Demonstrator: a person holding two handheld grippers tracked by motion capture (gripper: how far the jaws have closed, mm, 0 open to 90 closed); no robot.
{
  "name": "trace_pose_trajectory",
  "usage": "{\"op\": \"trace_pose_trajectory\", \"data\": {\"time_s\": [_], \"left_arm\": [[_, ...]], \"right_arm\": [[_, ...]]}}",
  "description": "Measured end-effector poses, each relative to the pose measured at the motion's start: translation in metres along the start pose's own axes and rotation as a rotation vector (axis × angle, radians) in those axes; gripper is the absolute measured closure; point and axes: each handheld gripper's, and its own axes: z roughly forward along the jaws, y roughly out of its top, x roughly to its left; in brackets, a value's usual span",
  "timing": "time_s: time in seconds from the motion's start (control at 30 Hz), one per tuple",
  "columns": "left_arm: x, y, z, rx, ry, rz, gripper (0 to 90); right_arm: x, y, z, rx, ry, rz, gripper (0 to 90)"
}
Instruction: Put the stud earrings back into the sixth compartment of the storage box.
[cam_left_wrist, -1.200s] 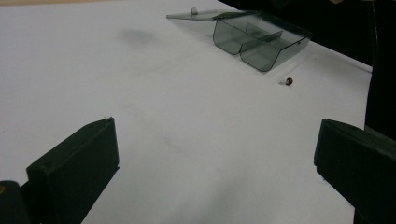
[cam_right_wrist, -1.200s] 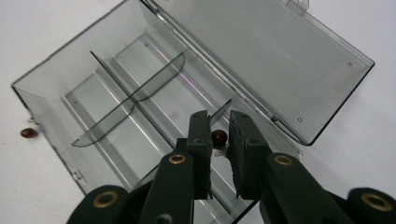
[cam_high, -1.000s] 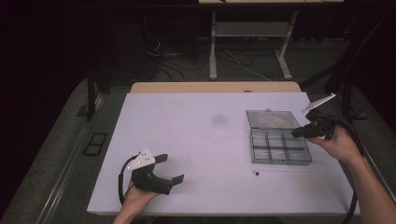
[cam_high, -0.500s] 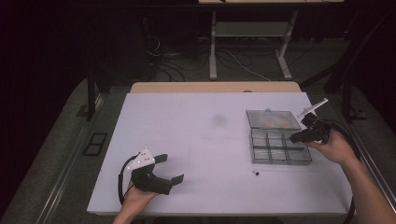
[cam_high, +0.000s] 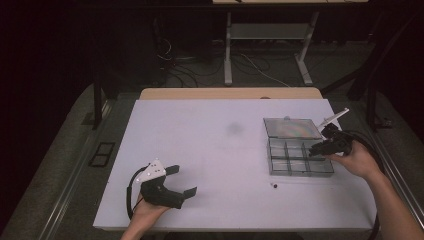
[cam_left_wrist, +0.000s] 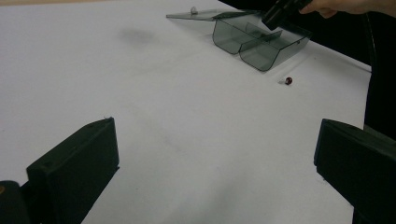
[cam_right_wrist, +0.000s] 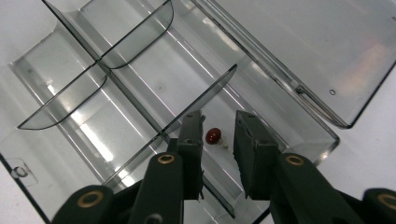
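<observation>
My right gripper hangs over the clear box at the right side of the table, its fingers pointing down into a compartment by the box's hinge side, next to the open lid. The fingers have just been opening: they now stand a little apart, with a small red bead lying between them on the compartment floor, and neither pad presses on it. From above, I see the right gripper held over the box's right edge. A second red bead lies on the table just in front of the box, apart from it; in the left gripper view it shows at. My left gripper rests low near the front left of the table, its fingers spread wide with bare table between them, well apart from the box.
</observation>
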Motion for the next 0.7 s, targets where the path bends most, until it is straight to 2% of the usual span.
{"op": "trace_pose_trajectory", "data": {"time_s": [0.2,0.33,0.5,0.67,0.7], "left_arm": [[-0.001,0.0,0.0,-0.001,0.0,0.002,0.0],[0.0,0.0,0.0,0.0,0.0,0.001,0.0],[-0.001,0.0,0.0,-0.002,0.0,0.001,0.0],[-0.001,0.0,0.0,-0.004,0.001,0.001,0.0],[-0.001,0.0,0.0,-0.003,0.0,0.0,0.0]], "right_arm": [[0.004,-0.001,-0.01,-0.036,-0.001,0.001,68.2],[0.014,-0.001,-0.023,-0.082,0.002,-0.01,64.7],[0.02,-0.002,-0.031,-0.109,0.003,-0.008,62.0],[0.026,-0.004,-0.041,-0.143,0.009,0.01,54.5],[0.031,-0.006,-0.046,-0.16,0.01,0.01,51.0]]}}
